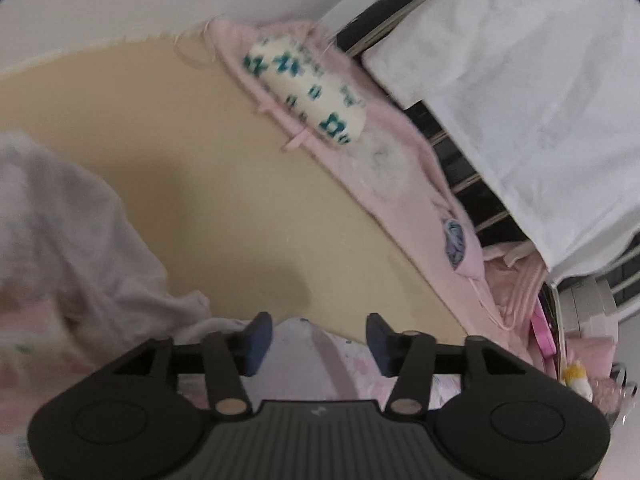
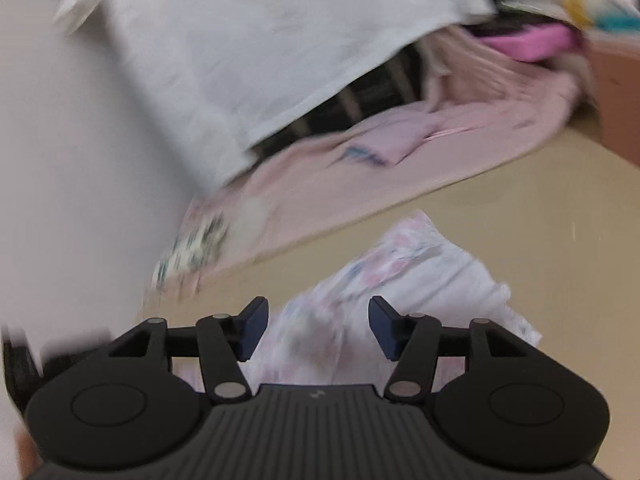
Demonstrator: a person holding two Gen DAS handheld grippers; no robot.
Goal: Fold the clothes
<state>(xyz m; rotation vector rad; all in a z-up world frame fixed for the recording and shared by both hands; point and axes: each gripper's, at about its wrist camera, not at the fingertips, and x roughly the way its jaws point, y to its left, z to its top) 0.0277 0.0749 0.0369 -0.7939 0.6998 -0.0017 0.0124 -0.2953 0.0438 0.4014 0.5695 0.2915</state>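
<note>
1. Task thing: a small white garment with a faint pink print lies crumpled on the tan worktop, near side. No flat, squared fold is visible on it, so by my read it still needs spreading and folding.
2. Left gripper: jaws wide apart, nothing between the pads; printed cloth lies just under and beyond it.
3. Right gripper: jaws wide apart too, hovering over the near end of the garment, not clamped on it.
4. Along the far edge a pink blanket lies spread, with a cream roll with teal flowers resting on it. It might be an item already rolled up, or just clutter; motion blur leaves that open.
5. Left view only: bunched whitish cloth at near left, touching the printed piece. Whether it is the same garment or a second one, I cannot tell. The roll also reads clearly here.
6. Right view only: the garment's full crumpled outline, a brown box at far right, and a pink object behind the blanket.
7. Both views: a white sheet draped over a dark slatted frame behind the worktop.
</note>
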